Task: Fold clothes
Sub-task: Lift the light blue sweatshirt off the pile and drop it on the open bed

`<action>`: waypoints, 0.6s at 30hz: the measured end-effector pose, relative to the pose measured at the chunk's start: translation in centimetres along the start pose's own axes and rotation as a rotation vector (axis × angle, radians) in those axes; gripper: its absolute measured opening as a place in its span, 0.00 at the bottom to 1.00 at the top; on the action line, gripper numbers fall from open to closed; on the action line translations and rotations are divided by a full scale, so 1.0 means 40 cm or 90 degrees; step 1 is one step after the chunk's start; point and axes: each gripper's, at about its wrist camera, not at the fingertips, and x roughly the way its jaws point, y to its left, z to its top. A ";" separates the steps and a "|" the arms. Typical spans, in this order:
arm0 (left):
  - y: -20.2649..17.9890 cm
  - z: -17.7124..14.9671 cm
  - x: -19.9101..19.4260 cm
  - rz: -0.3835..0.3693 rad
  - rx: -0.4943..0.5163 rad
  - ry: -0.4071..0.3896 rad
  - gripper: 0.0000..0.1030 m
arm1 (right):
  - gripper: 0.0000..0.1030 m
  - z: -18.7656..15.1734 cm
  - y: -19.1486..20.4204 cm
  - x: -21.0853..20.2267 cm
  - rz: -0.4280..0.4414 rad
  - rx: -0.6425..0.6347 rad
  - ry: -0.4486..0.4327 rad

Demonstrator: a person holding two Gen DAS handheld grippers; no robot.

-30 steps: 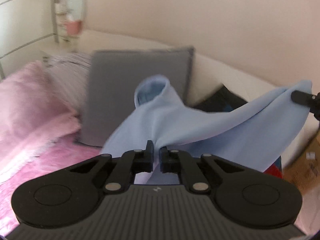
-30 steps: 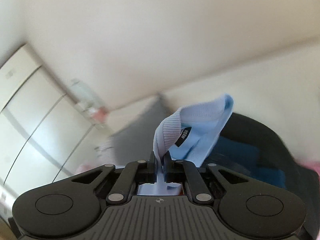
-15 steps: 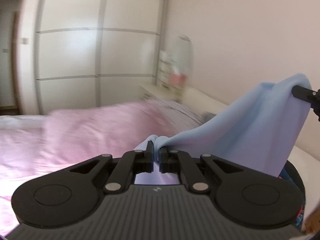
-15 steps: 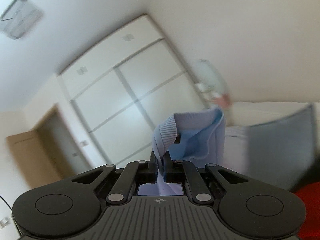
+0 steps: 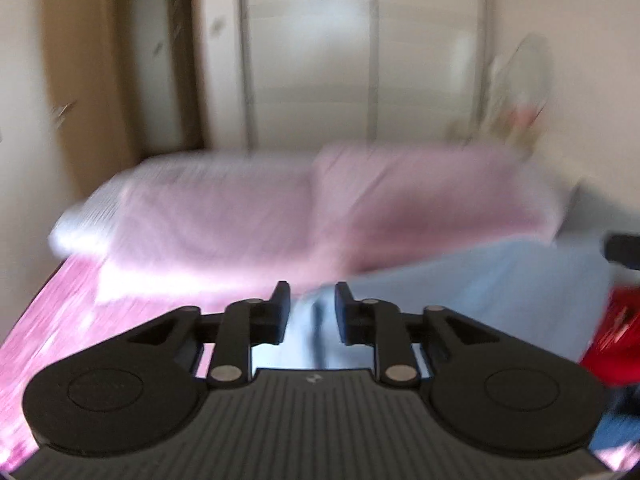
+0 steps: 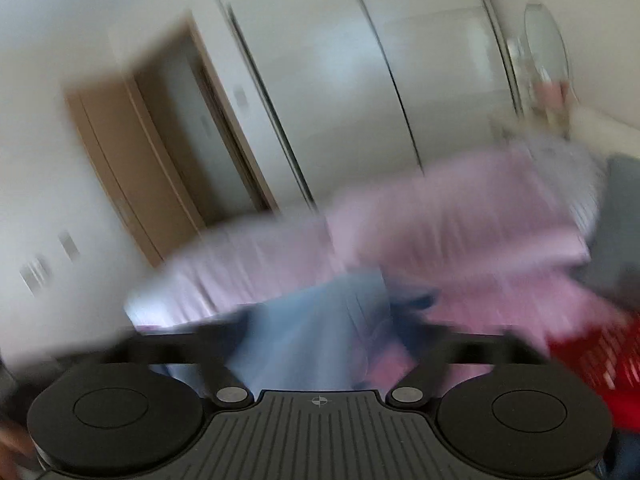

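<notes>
Over the pink bedspread (image 5: 224, 216) both my left gripper (image 5: 308, 308) and right gripper (image 6: 320, 344) have just released the pale blue knit garment (image 5: 500, 280); it drops flat, ready for folding.

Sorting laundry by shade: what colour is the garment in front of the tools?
Light blue garment, plain as far as the blur shows; clearest in the left wrist view.

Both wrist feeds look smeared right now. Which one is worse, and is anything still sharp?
Right wrist view is worse: motion blur smears the blue garment, the pink bedding and even the right gripper, its spread jaws only streaks. Left wrist view: the background is blurred, but the left gripper is crisp, jaws open, the garment lying soft-edged beyond. No glare; even daylight, fisheye bending the wardrobe lines.
</notes>
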 end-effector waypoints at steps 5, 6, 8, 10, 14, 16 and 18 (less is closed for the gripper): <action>0.107 -0.199 0.018 0.022 -0.013 0.162 0.19 | 0.86 -0.240 0.105 0.086 -0.064 -0.064 0.214; 0.116 -0.237 0.011 0.023 -0.015 0.184 0.19 | 0.86 -0.285 0.117 0.090 -0.069 -0.067 0.253; 0.136 -0.293 -0.010 0.025 -0.015 0.213 0.19 | 0.86 -0.370 0.138 0.095 -0.079 -0.075 0.326; 0.143 -0.333 -0.036 0.023 -0.019 0.228 0.20 | 0.86 -0.419 0.135 0.092 -0.086 -0.085 0.359; 0.116 -0.374 -0.096 0.018 -0.032 0.226 0.25 | 0.86 -0.448 0.145 0.089 -0.085 -0.102 0.383; 0.095 -0.385 -0.126 0.024 -0.029 0.218 0.26 | 0.86 -0.453 0.154 0.060 -0.081 -0.114 0.376; 0.066 -0.389 -0.154 0.031 -0.027 0.212 0.28 | 0.86 -0.461 0.158 0.036 -0.073 -0.131 0.367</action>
